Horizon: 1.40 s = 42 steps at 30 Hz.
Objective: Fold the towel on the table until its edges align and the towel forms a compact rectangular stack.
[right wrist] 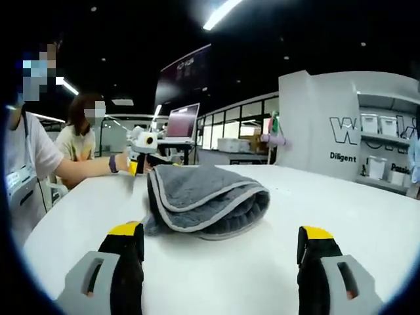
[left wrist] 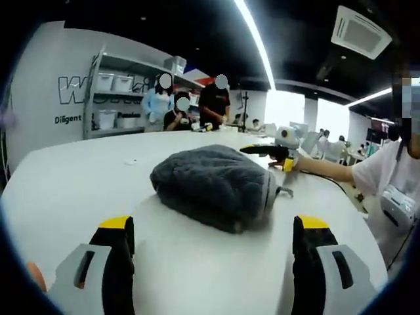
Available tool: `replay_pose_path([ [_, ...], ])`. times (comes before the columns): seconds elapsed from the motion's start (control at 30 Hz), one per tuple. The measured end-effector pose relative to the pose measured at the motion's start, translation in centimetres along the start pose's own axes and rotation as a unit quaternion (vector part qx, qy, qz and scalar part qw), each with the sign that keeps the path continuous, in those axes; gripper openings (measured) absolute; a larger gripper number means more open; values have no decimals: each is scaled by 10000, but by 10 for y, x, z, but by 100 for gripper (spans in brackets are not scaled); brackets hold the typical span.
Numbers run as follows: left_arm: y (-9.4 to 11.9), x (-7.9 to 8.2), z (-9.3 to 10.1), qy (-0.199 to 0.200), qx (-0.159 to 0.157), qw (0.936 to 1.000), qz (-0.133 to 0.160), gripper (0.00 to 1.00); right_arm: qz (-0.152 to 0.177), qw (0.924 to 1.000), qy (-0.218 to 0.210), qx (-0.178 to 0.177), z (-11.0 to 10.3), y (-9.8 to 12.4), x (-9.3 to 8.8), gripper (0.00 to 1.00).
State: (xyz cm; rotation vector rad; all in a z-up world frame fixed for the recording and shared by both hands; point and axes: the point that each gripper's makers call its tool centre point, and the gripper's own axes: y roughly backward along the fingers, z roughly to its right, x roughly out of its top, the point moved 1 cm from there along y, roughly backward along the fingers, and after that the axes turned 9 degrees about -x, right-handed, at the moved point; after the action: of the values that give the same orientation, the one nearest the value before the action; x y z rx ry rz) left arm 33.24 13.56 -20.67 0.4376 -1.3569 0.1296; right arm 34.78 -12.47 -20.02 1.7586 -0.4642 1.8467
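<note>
1. towel [left wrist: 213, 187]: a dark grey towel with a pale trim lies bunched in a loose, rounded heap near the middle of the white counter [left wrist: 79, 177]; in the right gripper view the towel [right wrist: 207, 200] shows stacked, curling layers, edges not aligned.
2. left gripper [left wrist: 213, 262]: fingers spread wide, holding nothing, set on the near side of the heap and apart from it.
3. right gripper [right wrist: 223, 266]: fingers likewise wide open and empty, facing the towel's layered edge from the opposite side (its own heap-facing side shows the trim).
4. step in hand, as judged: the fold is not yet compact; each gripper should take a trimmed corner, not the bulk, lift low, and draw the layers flat before doubling them over.
5. caution: a person [right wrist: 26, 164] sits at the counter's edge with another gripper [left wrist: 279, 152] just beyond the towel.
</note>
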Motion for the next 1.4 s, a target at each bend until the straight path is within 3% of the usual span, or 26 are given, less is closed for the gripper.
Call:
replay_pose_path([
  [0.47,1,-8,1,53,25,10000,-58,99,-135,9998,67,-114,0,-6,-4,99],
  [0.9,14,8,0,76,67,9999,59,99,-229,9993,119,-266,-2,-7,3,99],
  [1.4,8,-1,-1,96,134,9999,-43,99,-244,9993,115,-254,-2,-1,0,99],
])
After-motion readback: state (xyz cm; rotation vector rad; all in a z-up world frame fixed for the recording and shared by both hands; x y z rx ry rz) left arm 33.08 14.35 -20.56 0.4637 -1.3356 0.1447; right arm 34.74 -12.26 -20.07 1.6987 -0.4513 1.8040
